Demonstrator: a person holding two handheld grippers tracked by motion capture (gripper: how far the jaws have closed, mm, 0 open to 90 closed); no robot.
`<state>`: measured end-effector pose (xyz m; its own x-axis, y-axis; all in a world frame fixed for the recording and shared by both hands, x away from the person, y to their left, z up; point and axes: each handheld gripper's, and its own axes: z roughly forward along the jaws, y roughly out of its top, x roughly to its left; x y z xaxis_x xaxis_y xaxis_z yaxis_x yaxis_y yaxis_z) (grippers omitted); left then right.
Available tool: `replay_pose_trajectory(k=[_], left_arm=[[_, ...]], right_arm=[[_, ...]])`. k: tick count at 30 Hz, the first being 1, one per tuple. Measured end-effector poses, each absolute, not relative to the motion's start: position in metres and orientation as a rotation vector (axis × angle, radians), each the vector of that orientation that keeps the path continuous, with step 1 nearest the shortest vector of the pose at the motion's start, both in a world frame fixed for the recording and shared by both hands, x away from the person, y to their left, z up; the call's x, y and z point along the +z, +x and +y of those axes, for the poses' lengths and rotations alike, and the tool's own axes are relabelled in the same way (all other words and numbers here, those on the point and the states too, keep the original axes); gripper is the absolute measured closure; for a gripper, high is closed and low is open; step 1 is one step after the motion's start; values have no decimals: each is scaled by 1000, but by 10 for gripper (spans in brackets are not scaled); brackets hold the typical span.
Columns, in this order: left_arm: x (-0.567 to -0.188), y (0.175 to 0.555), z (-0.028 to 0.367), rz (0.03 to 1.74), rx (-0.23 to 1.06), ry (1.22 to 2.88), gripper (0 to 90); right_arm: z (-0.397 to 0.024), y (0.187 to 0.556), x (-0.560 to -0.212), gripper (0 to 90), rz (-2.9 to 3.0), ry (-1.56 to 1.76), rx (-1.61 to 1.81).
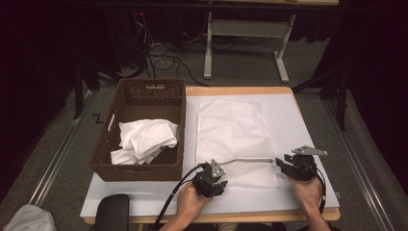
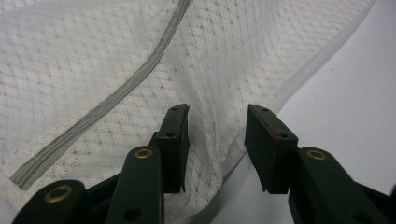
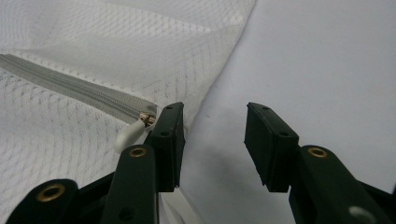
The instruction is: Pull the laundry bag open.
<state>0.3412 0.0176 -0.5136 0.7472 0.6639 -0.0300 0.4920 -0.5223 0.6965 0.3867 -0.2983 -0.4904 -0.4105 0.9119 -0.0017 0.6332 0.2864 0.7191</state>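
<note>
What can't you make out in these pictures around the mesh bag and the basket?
- Basket floor: high view, covered by the white cloth and the near wall.
- Mesh bag contents: too faint in every view.
- Zipper far end: left gripper view, cut off by the top edge.
- Zipper pull: right gripper view, partly behind the jaw.

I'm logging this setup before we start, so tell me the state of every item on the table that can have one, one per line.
Mesh bag: lying flat on the white mat, zipper closed.
Zipper pull: at the bag's right end, beside the right gripper's jaw.
Wicker basket: upright, holding crumpled white cloth.
Left gripper: open, over the bag's near left corner.
Right gripper: open, at the zipper end.
</note>
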Motion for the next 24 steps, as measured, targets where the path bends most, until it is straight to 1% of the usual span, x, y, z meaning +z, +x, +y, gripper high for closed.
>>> replay_pose_trajectory(k=[15, 19, 20, 21, 22, 23, 24], left_arm=[[-511, 342, 14, 880, 312, 2260, 579], [-509, 343, 13, 887, 310, 2275, 554], [-509, 343, 13, 887, 310, 2275, 548], [-508, 343, 12, 890, 304, 2287, 543], [-508, 343, 12, 890, 304, 2287, 541], [-507, 343, 11, 887, 301, 2295, 541], [-506, 342, 10, 885, 291, 2297, 543]], right_arm=[[-290, 387, -489, 542, 2183, 1347, 975], [-287, 389, -490, 605, 2217, 1339, 976], [-287, 389, -490, 605, 2217, 1339, 976], [-285, 389, -491, 648, 2230, 1329, 978], [-285, 389, -491, 648, 2230, 1329, 978], [-285, 389, -491, 678, 2237, 1324, 977], [-284, 389, -491, 736, 2250, 1319, 979]])
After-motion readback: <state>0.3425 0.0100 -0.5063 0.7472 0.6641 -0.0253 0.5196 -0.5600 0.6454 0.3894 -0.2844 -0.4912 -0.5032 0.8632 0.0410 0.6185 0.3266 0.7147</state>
